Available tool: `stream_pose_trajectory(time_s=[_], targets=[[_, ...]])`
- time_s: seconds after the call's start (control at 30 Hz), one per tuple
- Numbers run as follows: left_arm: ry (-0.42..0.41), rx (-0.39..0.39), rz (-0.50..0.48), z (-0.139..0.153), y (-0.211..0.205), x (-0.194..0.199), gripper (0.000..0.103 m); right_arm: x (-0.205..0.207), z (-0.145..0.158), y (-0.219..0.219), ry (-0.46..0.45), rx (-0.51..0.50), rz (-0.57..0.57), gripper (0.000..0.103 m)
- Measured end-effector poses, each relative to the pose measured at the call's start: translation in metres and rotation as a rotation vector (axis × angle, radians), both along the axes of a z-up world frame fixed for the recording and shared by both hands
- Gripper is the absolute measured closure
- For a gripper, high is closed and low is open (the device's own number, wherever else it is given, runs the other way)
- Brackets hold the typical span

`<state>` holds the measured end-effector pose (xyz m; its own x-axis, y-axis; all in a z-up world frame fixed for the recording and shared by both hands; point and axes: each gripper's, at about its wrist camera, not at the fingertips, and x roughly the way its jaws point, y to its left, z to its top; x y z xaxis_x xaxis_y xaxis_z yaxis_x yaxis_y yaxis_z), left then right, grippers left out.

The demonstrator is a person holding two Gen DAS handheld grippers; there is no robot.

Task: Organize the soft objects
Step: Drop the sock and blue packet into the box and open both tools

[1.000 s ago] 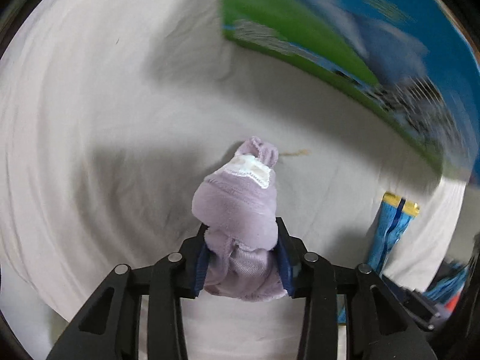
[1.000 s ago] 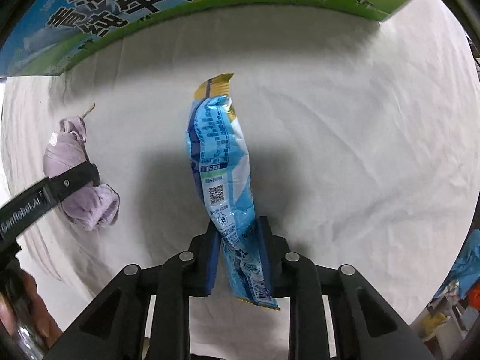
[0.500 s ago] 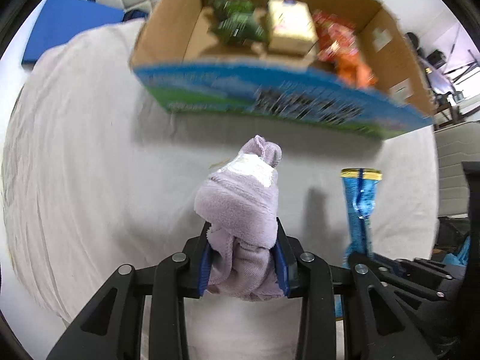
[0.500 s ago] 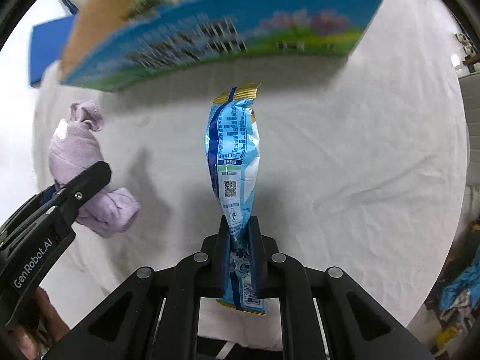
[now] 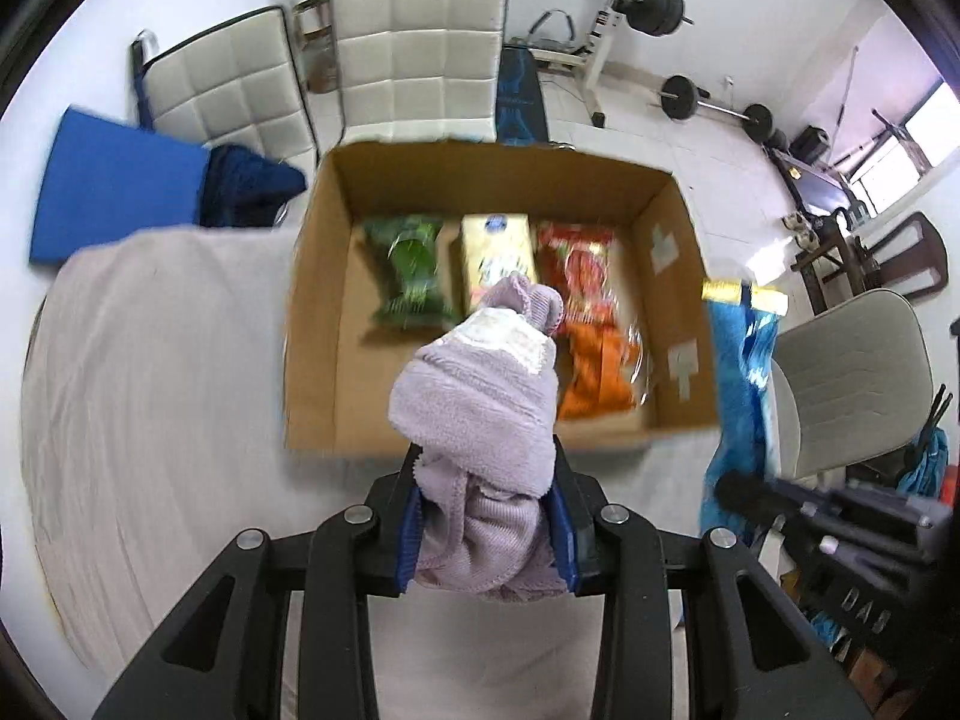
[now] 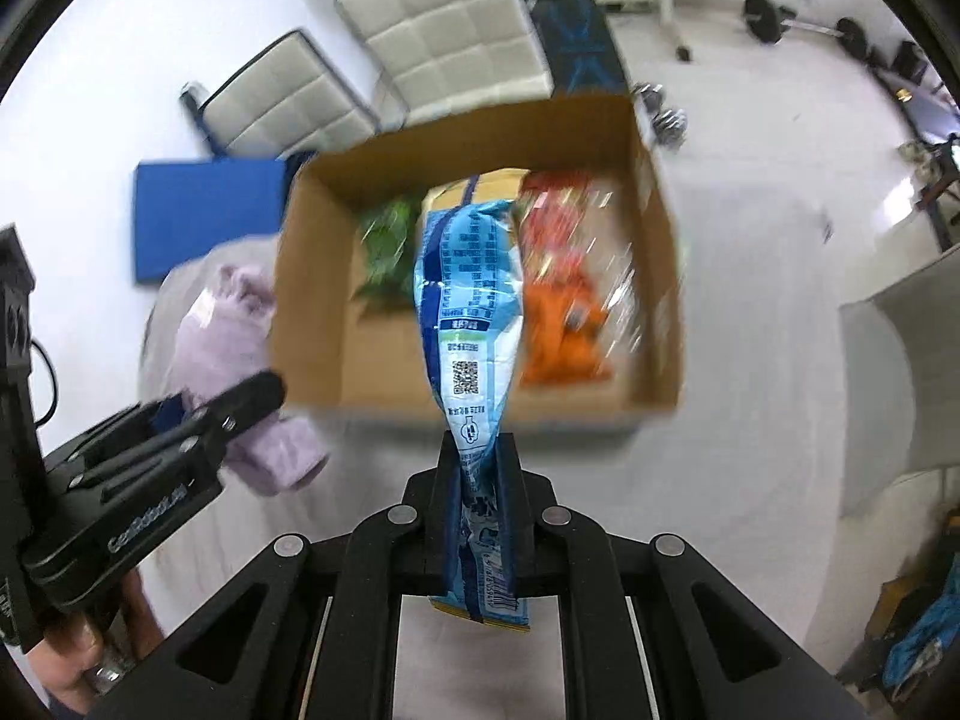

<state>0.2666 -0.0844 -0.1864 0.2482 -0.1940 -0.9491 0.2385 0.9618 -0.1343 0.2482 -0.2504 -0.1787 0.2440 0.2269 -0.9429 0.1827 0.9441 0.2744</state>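
Note:
My left gripper (image 5: pixel 485 516) is shut on a rolled lilac towel (image 5: pixel 480 402) and holds it in the air just in front of an open cardboard box (image 5: pixel 312 324). My right gripper (image 6: pixel 480 480) is shut on a blue snack bag (image 6: pixel 468 312) and holds it upright before the same box (image 6: pixel 306 324). The box holds a green packet (image 5: pixel 408 270), a yellow packet (image 5: pixel 495 249) and a red-orange packet (image 5: pixel 591 324). The towel (image 6: pixel 204 342) and left gripper (image 6: pixel 198 420) show at the left of the right wrist view; the blue bag (image 5: pixel 735 384) shows at the right of the left wrist view.
The box stands on a table under a white cloth (image 5: pixel 150 372). Behind it are two white padded chairs (image 5: pixel 414 48), a blue mat (image 5: pixel 114 186) and gym weights (image 5: pixel 654 0). A grey chair (image 5: pixel 852 384) stands at the right.
Both grippers have risen and tilted up, so the box's open top and the room now show instead of its printed side. Both still hold their items.

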Motion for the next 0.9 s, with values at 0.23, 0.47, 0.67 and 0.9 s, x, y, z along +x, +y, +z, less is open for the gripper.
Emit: stream_pose_trajectory(time_s=[0.23,0.47,0.67,0.9], targets=[[0.070,0.027,-0.023,-0.025,-0.020,0.073,0.071,0.073,-0.027,-0.023,0.042,-0.160,-0.025,0.092],[0.175,0.093,-0.082,-0.081,-0.044,0.107,0.071,0.114,-0.086,-0.033,0.146,-0.246,-0.003,0.092],[0.272,0.126,-0.097,-0.132,-0.052,0.111,0.071,0.119,-0.128,-0.030,0.192,-0.288,0.019,0.092],[0.334,0.140,-0.058,-0.161,-0.049,0.117,0.067,0.125,-0.153,-0.028,0.249,-0.332,0.043,0.088]])
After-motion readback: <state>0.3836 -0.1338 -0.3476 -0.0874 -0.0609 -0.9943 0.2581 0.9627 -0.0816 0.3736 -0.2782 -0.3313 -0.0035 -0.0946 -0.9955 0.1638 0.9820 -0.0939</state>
